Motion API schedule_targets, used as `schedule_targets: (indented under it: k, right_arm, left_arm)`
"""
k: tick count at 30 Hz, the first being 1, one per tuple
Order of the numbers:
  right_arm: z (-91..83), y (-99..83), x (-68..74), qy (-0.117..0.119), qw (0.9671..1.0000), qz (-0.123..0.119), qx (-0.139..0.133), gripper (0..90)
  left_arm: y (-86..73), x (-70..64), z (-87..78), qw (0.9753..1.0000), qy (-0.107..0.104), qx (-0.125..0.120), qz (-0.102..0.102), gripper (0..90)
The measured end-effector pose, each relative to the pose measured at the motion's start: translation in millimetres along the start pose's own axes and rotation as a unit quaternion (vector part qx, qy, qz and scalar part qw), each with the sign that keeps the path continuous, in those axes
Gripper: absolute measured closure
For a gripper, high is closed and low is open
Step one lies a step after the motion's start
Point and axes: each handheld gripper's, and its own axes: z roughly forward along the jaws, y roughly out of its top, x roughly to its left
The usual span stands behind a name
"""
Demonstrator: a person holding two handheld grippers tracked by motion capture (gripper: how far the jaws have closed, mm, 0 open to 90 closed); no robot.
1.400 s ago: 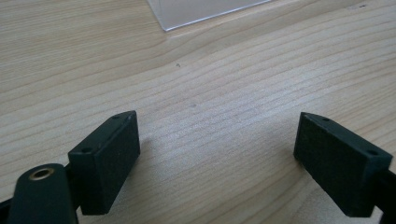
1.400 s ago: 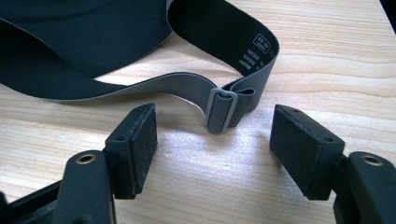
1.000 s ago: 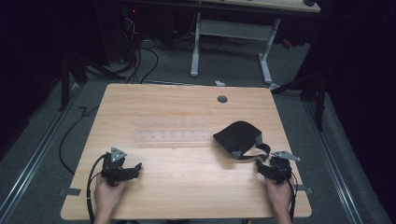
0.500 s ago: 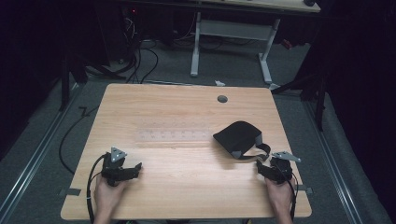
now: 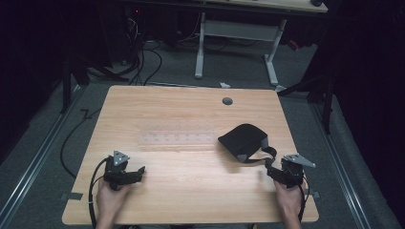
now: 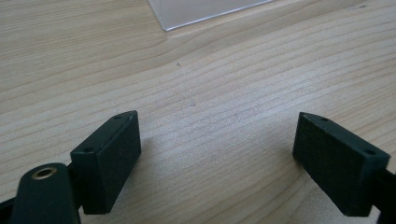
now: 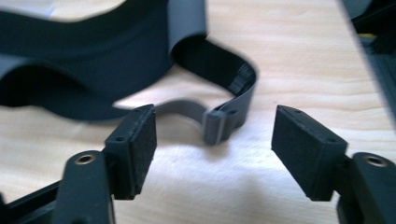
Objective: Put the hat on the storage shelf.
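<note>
at the near left corner of the wooden bench [image 5: 191,119], the left tongs [image 5: 138,171] rest low over bare wood, jaws spread wide with nothing between them, as the left gripper view shows; they look parked, out of the way of the work on the other side. ahead of them toward the middle lies a clear plastic sheet [image 5: 176,139], flat on the bench, its corner showing at the top of the left gripper view [image 6: 205,11]. further right sits a black cap [image 5: 242,141], a visor-like piece with a strap, on the right half of the bench. its adjustable strap [image 7: 224,112] loops out toward the person's side, the grey buckle end lying on the wood. the right tongs [image 5: 271,168] sit just beside that loop, jaws apart and empty, pointed straight at the strap, which lies between and just beyond the pads in the right gripper view — seemingly lined up to pinch the strap as the easiest handle on the cap.
</note>
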Motion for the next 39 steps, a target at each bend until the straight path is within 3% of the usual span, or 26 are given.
schedule_targets:
  k: [4, 10, 14, 18, 24, 30, 36, 39]
  right_arm:
    - [-0.9, 5.7, -4.4, 0.006, 0.9999, 0.009, 0.0, 29.6]
    - [3.0, 16.5, -8.7, 0.032, 0.9992, 0.021, 0.013, 30.9]
    - [1.1, 28.9, -8.0, 0.044, 0.9988, 0.022, -0.006, 31.1]
    - [4.8, 40.5, -4.0, 0.057, 0.9983, 0.008, -0.009, 30.9]
    - [16.3, 55.8, -1.8, 0.055, 0.9984, -0.015, -0.005, 30.8]
    - [24.3, 67.2, -3.4, 0.067, 0.9975, -0.02, -0.005, 30.9]
    - [37.9, 80.1, -5.1, 0.081, 0.9966, 0.008, -0.002, 32.3]
    - [40.5, 81.4, -4.8, 0.084, 0.9963, 0.01, -0.011, 34.6]
  left_arm:
    - [0.0, -0.1, 0.0, 1.0, 0.0, 0.0, 0.0, 15.6]
    - [0.0, -0.3, 0.6, 1.0, 0.002, -0.001, 0.0, 15.6]
    - [0.0, -0.3, 0.6, 1.0, 0.002, -0.001, 0.0, 15.6]
    - [0.0, -0.3, 0.6, 1.0, 0.002, -0.001, 0.0, 15.6]
    - [0.1, -0.3, 0.8, 1.0, 0.001, -0.002, -0.001, 15.8]
    - [0.1, -0.3, 1.0, 1.0, 0.0, -0.001, 0.002, 16.0]
    - [0.2, -0.5, 1.1, 1.0, 0.0, -0.001, 0.001, 16.0]
    - [0.2, -0.5, 1.1, 1.0, 0.0, -0.001, 0.001, 16.1]
